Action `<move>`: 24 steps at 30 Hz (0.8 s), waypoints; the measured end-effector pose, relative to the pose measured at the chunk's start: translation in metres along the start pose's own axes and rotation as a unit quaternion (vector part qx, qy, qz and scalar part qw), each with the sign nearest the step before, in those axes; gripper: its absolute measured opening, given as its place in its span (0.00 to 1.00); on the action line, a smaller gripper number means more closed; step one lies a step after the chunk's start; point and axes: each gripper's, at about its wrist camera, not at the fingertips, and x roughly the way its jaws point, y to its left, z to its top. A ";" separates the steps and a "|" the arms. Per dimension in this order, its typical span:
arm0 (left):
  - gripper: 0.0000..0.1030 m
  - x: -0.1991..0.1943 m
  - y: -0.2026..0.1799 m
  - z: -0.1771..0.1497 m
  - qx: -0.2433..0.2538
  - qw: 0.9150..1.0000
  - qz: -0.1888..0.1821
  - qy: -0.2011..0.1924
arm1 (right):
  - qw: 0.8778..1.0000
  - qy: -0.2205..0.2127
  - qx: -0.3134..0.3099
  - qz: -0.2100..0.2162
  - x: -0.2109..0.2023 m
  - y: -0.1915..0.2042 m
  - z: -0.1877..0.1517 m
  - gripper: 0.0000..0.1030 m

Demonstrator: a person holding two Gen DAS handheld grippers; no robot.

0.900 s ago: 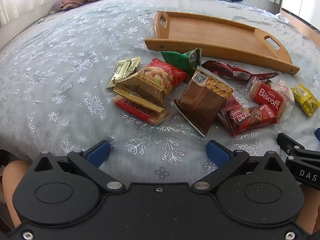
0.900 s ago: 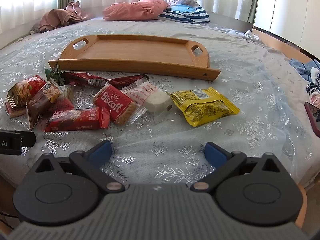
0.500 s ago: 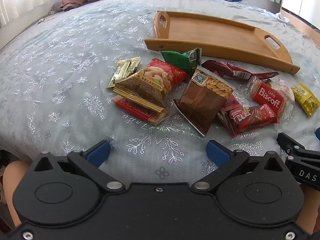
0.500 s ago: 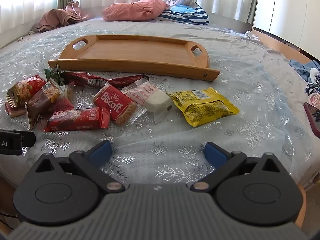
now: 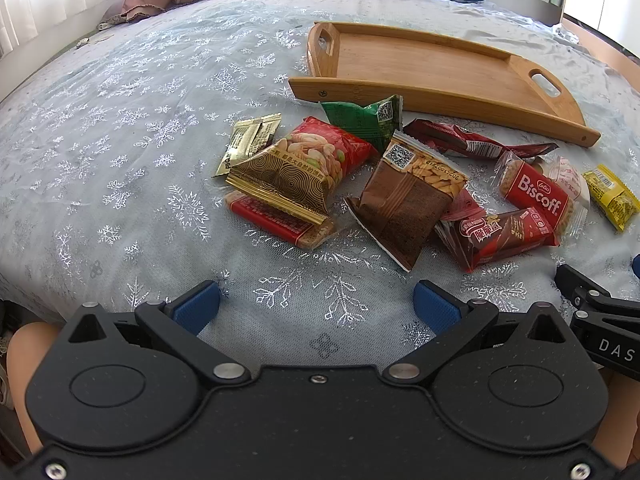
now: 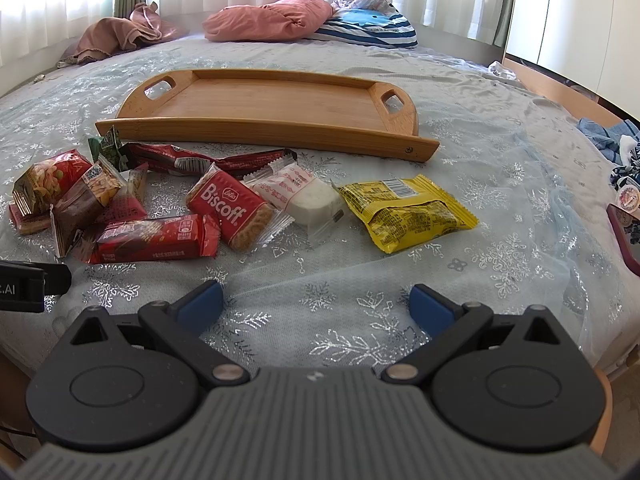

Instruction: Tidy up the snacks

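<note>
Several snack packets lie in a loose pile on the bed in front of an empty wooden tray (image 5: 440, 68) (image 6: 264, 100). In the left wrist view I see a red-gold peanut bag (image 5: 304, 164), a brown packet (image 5: 408, 200) and a gold sachet (image 5: 248, 140). In the right wrist view I see a Biscoff packet (image 6: 230, 208), a white cake packet (image 6: 304, 196) and a yellow packet (image 6: 408, 212). My left gripper (image 5: 316, 308) is open and empty, hovering near the bed's front edge. My right gripper (image 6: 316, 306) is open and empty, short of the yellow packet.
The bed has a pale blue snowflake cover (image 5: 120, 120). A pink pillow (image 6: 268, 20), a striped pillow (image 6: 368, 28) and a brown cloth (image 6: 116, 36) lie at the far end. Clothes (image 6: 616, 140) lie at the right edge.
</note>
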 end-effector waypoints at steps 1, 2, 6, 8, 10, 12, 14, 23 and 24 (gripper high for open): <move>1.00 0.000 0.000 0.000 0.000 1.000 0.000 0.000 | 1.000 0.000 0.000 0.000 0.000 0.000 0.000 1.00; 1.00 0.000 0.000 0.000 0.000 1.000 0.000 0.000 | 1.000 0.000 0.000 0.000 0.000 0.000 0.000 1.00; 1.00 0.000 0.000 0.000 0.000 1.000 0.000 0.000 | 1.000 0.000 0.000 0.000 0.000 0.000 0.000 1.00; 1.00 0.000 0.000 0.000 0.000 1.000 0.000 0.000 | 1.000 0.000 0.000 0.000 0.000 0.000 0.000 1.00; 1.00 0.000 0.000 0.000 0.000 1.000 0.000 0.000 | 1.000 0.000 0.000 0.000 0.000 0.000 0.000 1.00; 1.00 0.000 0.000 0.000 0.001 1.000 0.001 0.000 | 1.000 0.000 0.000 0.000 0.000 0.000 0.000 1.00; 1.00 0.000 0.000 0.000 0.001 1.000 0.001 0.000 | 1.000 0.000 0.000 0.000 0.000 0.000 0.000 1.00; 1.00 0.000 0.000 0.000 0.001 1.000 0.001 -0.001 | 1.000 0.000 0.000 -0.001 -0.001 0.001 -0.001 1.00; 1.00 0.000 0.000 0.000 0.001 1.000 0.001 -0.001 | 1.000 0.000 0.000 0.000 -0.001 0.002 -0.001 1.00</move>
